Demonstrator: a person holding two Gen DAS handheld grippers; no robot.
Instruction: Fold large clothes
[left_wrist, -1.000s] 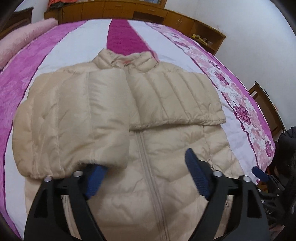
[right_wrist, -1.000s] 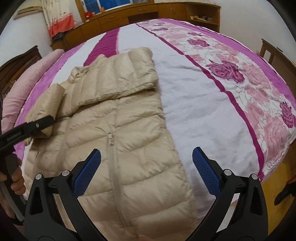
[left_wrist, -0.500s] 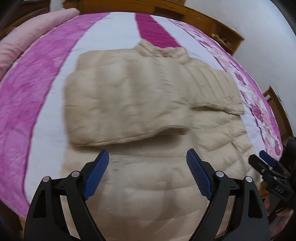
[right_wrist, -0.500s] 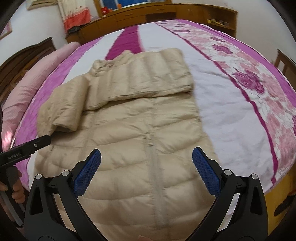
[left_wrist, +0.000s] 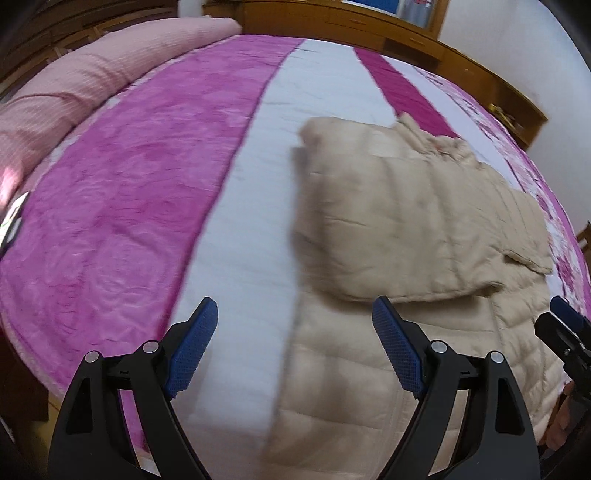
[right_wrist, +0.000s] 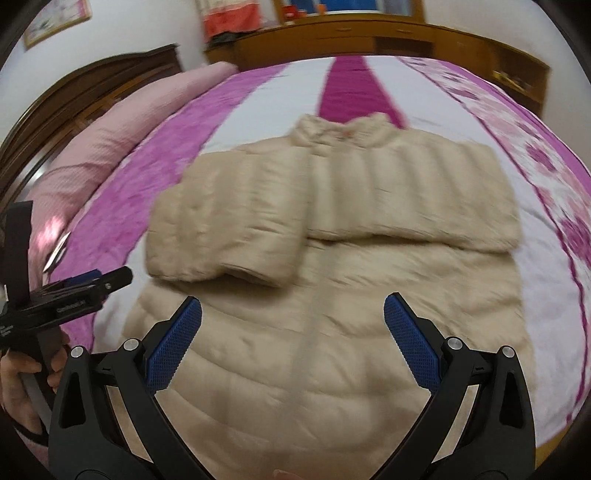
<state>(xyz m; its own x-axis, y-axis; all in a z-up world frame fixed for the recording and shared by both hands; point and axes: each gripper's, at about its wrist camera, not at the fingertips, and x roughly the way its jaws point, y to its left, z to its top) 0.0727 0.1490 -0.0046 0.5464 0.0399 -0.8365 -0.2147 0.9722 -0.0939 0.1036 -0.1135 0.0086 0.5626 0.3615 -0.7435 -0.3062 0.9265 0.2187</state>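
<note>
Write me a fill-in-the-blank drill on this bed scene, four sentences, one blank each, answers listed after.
1. The beige quilted puffer jacket lies on a pink and white bedspread with both ____ folded across its chest.
2. The jacket's front zipper is ____.
3. The right gripper hovers with its jaws ____.
4. The left gripper holds ____.

Answers: sleeves; closed; open; nothing

Left claw (left_wrist: 293, 343) gapes empty over the bedspread (left_wrist: 147, 192), beside the beige jacket (left_wrist: 413, 236) with folded sleeves.
</note>
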